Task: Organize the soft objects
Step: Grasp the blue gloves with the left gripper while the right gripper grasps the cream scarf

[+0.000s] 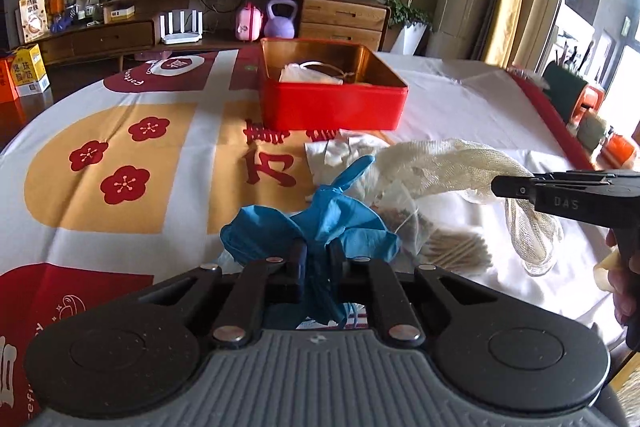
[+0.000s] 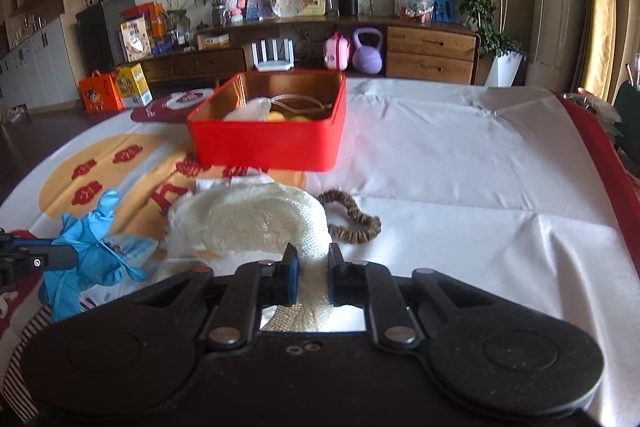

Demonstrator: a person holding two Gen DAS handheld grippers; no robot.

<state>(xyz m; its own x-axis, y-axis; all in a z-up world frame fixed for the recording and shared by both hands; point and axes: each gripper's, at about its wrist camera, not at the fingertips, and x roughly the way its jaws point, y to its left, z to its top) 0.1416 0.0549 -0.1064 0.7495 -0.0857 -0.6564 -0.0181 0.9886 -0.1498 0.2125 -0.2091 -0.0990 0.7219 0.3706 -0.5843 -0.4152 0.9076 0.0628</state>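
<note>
Gripping a blue nitrile glove (image 1: 320, 223), the left tool (image 1: 318, 259) holds it above the surface (image 1: 460, 99); the right tool (image 2: 312, 267) is clamped on a cream mesh cloth (image 2: 256, 219). Ahead stands an open red tin (image 1: 332, 103), a brown scrunchie (image 2: 352, 215) beside the cloth.

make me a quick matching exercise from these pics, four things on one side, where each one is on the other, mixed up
Things:
1. blue glove
2. white mesh cloth
3. brown scrunchie
4. red tin

Places:
A. lying loose on the white sheet
B. clamped in the right gripper
C. at the far end of the table, open, things inside
D. clamped in the left gripper

Pairs: 1-D, 2-B, 3-A, 4-C
</note>
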